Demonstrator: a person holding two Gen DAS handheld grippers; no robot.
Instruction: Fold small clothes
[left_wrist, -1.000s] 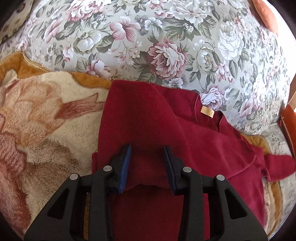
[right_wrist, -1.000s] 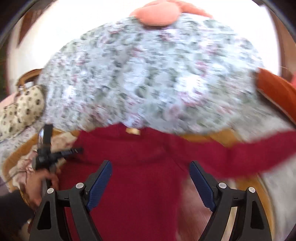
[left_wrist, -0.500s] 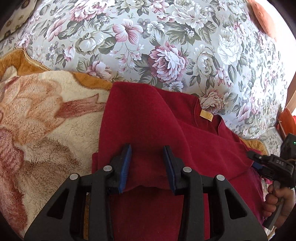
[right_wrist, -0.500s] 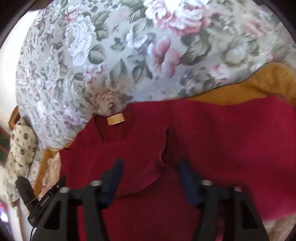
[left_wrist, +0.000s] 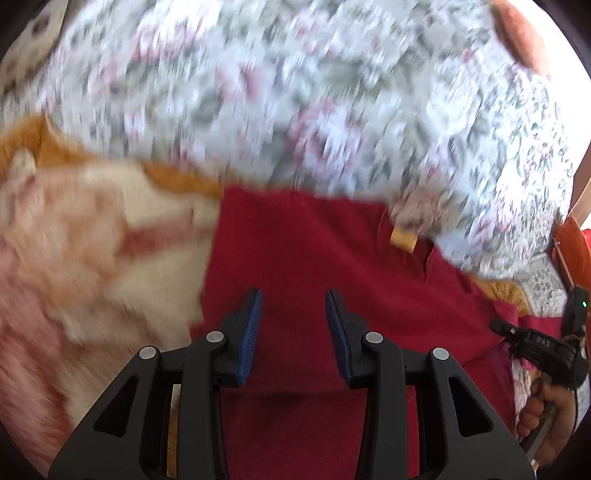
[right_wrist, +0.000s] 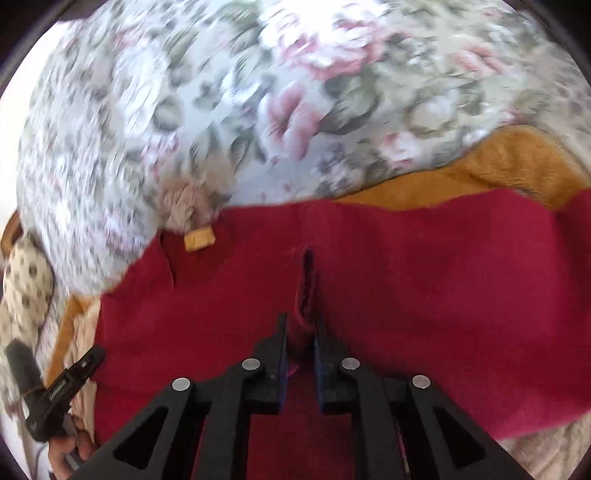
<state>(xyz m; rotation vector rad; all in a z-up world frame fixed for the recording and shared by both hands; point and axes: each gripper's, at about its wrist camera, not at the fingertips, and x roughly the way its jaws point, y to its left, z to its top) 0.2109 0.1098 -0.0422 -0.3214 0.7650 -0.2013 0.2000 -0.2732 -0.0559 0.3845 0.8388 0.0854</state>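
The right gripper (right_wrist: 300, 339) has just closed, pinching the red top (right_wrist: 406, 280); the left gripper (left_wrist: 293, 325), half-open, straddles loose cloth, risking slippage.

A home, likely a bedroom or living room: a flowered bedspread (left_wrist: 332, 110) fills the upper frame, a plush orange-edged blanket (left_wrist: 92, 240) lies lower left, and a spotted cushion (right_wrist: 26, 280) sits at the left edge.
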